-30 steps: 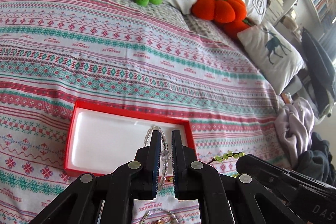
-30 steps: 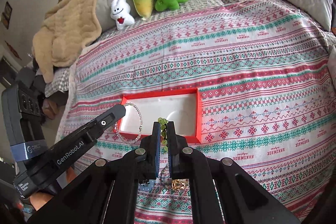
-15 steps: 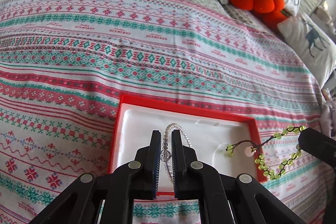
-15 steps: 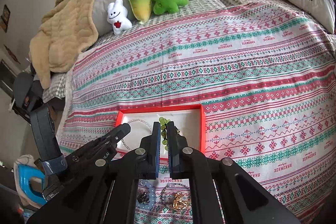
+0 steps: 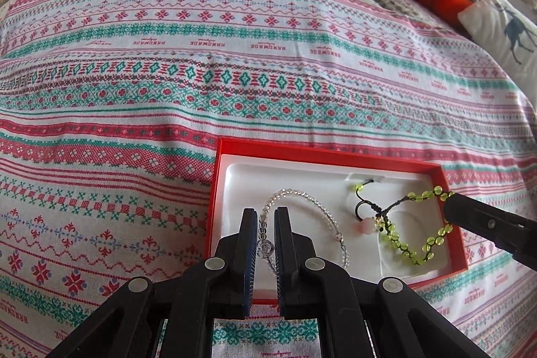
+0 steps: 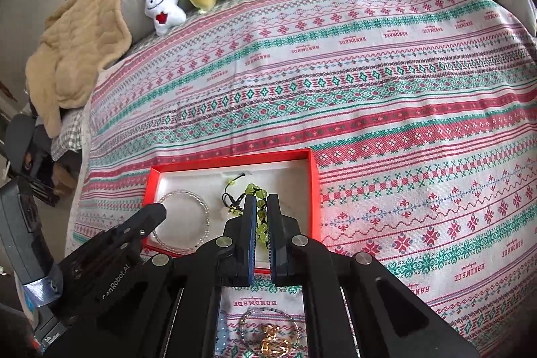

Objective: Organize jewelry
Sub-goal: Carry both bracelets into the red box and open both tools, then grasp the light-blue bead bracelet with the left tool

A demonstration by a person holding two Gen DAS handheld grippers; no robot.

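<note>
Left wrist view: the left hand-held gripper (image 5: 266,217) is clamped on a clear bead bracelet (image 5: 303,210), whose loop lies inside the red tray (image 5: 214,190) on the patterned bedspread (image 5: 235,72). The tray sits toward the near edge of the bed. At the tray's right end, the right hand-held gripper (image 5: 451,207) pinches a green bead bracelet (image 5: 399,240) that drapes onto the white lining.

Right wrist view: the right hand-held gripper (image 6: 261,207), jaws nearly together, grips the green bead bracelet (image 6: 260,222) over the red tray (image 6: 313,190). The clear bead bracelet (image 6: 198,207) lies in the tray's left half, held by the left hand-held gripper (image 6: 157,210). A gold piece (image 6: 273,341) lies on the bedspread (image 6: 369,89) at the near edge.
</note>
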